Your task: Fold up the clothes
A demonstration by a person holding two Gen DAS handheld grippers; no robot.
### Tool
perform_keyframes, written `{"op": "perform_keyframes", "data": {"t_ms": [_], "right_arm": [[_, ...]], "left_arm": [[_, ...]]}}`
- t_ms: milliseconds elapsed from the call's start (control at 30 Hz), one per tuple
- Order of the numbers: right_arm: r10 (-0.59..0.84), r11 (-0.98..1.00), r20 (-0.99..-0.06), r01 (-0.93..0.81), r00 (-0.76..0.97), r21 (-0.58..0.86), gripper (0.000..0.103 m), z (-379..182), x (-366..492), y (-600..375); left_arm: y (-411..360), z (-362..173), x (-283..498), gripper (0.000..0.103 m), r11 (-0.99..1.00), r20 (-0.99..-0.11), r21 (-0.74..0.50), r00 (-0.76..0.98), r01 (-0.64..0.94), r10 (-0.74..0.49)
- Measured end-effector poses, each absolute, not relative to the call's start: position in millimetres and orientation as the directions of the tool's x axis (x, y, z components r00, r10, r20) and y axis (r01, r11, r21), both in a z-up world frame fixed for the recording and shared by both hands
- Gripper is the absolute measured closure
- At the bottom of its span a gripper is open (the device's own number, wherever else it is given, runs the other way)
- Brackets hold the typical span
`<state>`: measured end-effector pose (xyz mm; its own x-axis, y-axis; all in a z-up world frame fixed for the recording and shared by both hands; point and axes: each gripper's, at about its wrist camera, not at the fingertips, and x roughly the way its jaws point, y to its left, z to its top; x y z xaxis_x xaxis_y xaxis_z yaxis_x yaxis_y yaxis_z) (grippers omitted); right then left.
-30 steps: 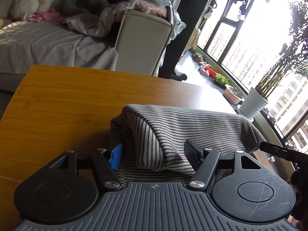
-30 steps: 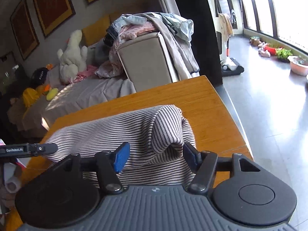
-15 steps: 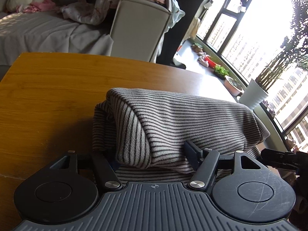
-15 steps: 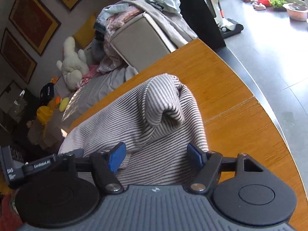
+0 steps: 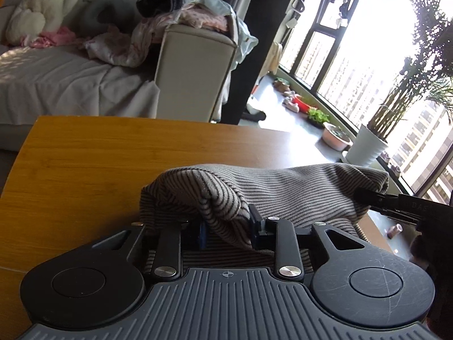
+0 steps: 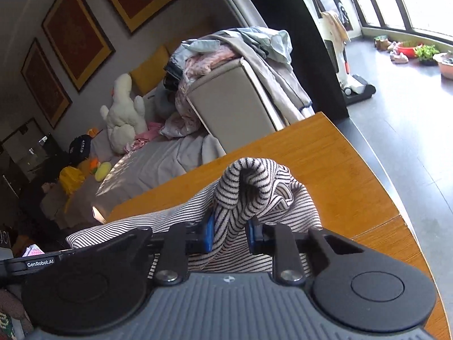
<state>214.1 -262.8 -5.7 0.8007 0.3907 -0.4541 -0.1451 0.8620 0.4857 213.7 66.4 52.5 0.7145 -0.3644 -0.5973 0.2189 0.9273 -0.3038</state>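
A grey-and-black striped garment [image 5: 297, 189] lies folded over on the wooden table [image 5: 113, 164]. My left gripper [image 5: 228, 226] is at the garment's left end. Its jaws are closing and pinch a bunched fold of the cloth. My right gripper [image 6: 230, 233] is at the other end of the striped garment [image 6: 254, 181]. Its blue pads [image 6: 209, 232] are closing on a raised ridge of fabric that peaks above them. In the left wrist view, the tip of the right gripper's finger [image 5: 396, 206] shows at the garment's right end.
Beyond the table's far edge stands a sofa [image 5: 56, 85] with a heap of loose clothes [image 5: 184, 19] on its beige armrest and a white plush toy [image 6: 124, 113]. The table's rounded right edge [image 6: 396, 187] drops to the grey floor. A potted plant [image 5: 368, 147] stands by the windows.
Both pairs of jaws have closed from wide apart onto the striped cloth. The fabric between them is now bunched into a raised fold, and both views have tilted up a little.
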Motion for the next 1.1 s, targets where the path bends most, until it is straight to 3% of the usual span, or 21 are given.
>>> {"op": "perform_keyframes", "data": {"t_ms": [200, 400, 500, 567, 633, 800, 833, 1000, 1100], "right_arm": [[0.43, 0.855, -0.428, -0.206, 0.795, 0.476, 0.081, 10, 163, -268], [0.415, 0.866, -0.527, -0.143, 0.742, 0.48, 0.081, -30, 137, -274], [0.389, 0.874, -0.57, -0.095, 0.724, 0.476, 0.078, -54, 132, -277], [0.383, 0.872, -0.561, -0.086, 0.734, 0.482, 0.07, -51, 129, -280], [0.332, 0.898, -0.549, -0.078, 0.767, 0.434, 0.047, -40, 125, -282], [0.243, 0.946, -0.461, -0.103, 0.854, 0.308, 0.015, -6, 116, -284], [0.242, 0.948, -0.445, -0.112, 0.862, 0.297, 0.012, -3, 117, -282], [0.258, 0.962, -0.43, -0.187, 0.865, 0.2, 0.015, 1, 138, -258], [0.26, 0.966, -0.454, -0.226, 0.853, 0.128, 0.047, -4, 157, -241]], "left_arm": [[65, 65, 168, 0.073, 0.922, -0.592, -0.295, 0.71, 0.251, -0.382], [59, 40, 136, 0.071, 0.924, -0.651, -0.275, 0.656, 0.266, -0.383], [56, 21, 130, 0.065, 0.935, -0.699, -0.258, 0.621, 0.244, -0.355], [58, 22, 125, 0.059, 0.938, -0.701, -0.252, 0.623, 0.238, -0.347], [61, 28, 119, 0.054, 0.939, -0.689, -0.25, 0.637, 0.237, -0.345], [58, 53, 101, 0.039, 0.939, -0.609, -0.243, 0.715, 0.242, -0.342], [56, 57, 99, 0.035, 0.94, -0.594, -0.241, 0.729, 0.243, -0.341], [44, 61, 101, 0.032, 0.914, -0.546, -0.305, 0.737, 0.266, -0.397], [43, 63, 99, 0.034, 0.916, -0.506, -0.315, 0.772, 0.25, -0.384]]}}
